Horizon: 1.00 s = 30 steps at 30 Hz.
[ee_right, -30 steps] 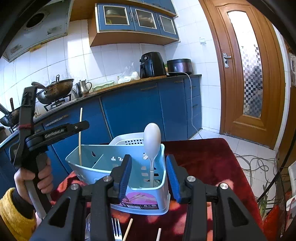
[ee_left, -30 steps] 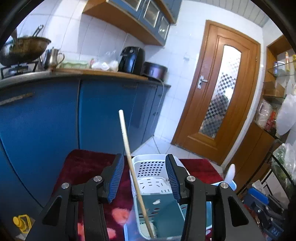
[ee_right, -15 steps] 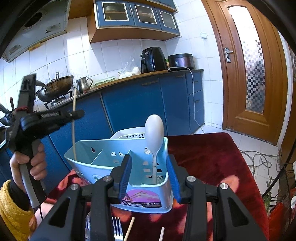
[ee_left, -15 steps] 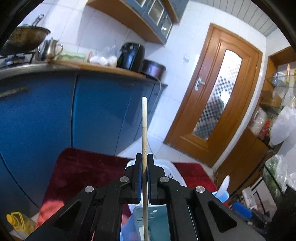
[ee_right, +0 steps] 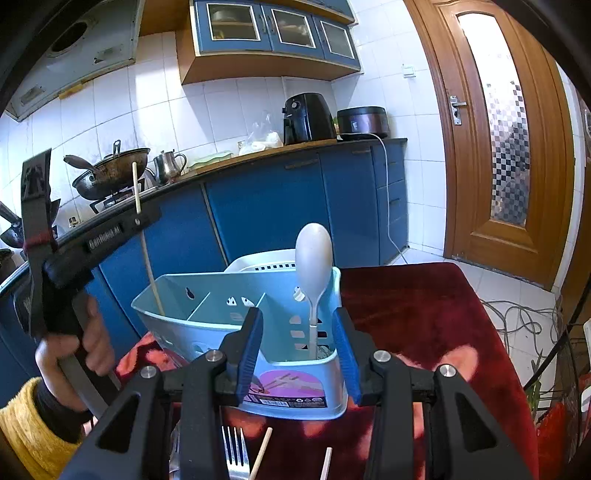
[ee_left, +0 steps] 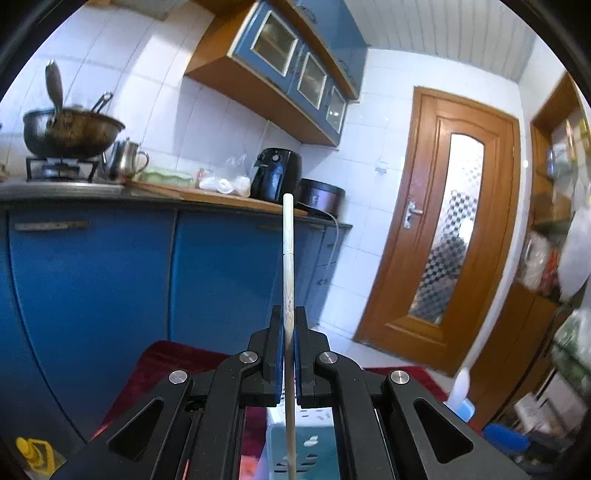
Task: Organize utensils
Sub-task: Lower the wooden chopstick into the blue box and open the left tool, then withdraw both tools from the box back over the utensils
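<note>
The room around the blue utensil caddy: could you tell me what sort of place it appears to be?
Most likely a home kitchen: a wok sits on a gas stove, an air fryer and a rice cooker stand on the counter, and blue cabinets hang on the tiled wall.

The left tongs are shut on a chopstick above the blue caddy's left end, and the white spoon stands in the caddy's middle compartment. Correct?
Not quite. The right wrist view shows the white spoon in the blue caddy's right-end compartment, not the middle. The left tongs are shut on the chopstick above the left end.

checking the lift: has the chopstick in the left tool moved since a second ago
Yes. In the right wrist view the chopstick has risen against the blue utensil caddy; its top now reaches the wok on the counter.
</note>
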{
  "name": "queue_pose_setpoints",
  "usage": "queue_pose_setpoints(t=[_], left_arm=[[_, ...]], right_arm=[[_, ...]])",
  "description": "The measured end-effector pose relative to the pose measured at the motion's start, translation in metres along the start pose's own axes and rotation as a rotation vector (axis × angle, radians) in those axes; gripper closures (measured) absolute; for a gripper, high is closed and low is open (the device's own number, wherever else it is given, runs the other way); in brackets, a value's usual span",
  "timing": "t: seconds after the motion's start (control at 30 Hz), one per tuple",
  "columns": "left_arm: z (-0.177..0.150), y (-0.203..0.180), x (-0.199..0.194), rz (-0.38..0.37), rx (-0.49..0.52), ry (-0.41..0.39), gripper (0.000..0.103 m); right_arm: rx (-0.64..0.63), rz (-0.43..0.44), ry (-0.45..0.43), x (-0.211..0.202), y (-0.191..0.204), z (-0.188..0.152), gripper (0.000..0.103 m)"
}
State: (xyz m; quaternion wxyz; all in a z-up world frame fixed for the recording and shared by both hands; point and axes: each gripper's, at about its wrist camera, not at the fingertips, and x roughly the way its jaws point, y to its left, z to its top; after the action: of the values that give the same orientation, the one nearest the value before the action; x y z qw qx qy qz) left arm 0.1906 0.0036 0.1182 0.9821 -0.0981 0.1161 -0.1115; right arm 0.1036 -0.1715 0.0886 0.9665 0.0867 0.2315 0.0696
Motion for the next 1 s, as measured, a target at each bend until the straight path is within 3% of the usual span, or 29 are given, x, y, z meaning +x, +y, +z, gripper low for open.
queue_pose_setpoints(t=[0.23,0.33,0.47,1.0], left_arm=[[-0.021,-0.004,-0.001,-0.013,0.039,0.094,0.098],[-0.025,-0.001,-0.002,-0.023,0.035,0.15,0.088],[-0.028,0.001,-0.012,-0.013,0.041,0.156,0.066],[-0.031,-0.003,-0.085,0.013,0.091,0.252,0.064]], right_arm=[[0.022,0.007,-0.001,-0.004,-0.001,0.0,0.06],[0.02,0.007,-0.008,-0.009,0.001,-0.001,0.06],[0.026,0.011,-0.016,-0.016,0.002,0.0,0.06],[0.047,0.018,0.019,-0.055,0.016,-0.018,0.056]])
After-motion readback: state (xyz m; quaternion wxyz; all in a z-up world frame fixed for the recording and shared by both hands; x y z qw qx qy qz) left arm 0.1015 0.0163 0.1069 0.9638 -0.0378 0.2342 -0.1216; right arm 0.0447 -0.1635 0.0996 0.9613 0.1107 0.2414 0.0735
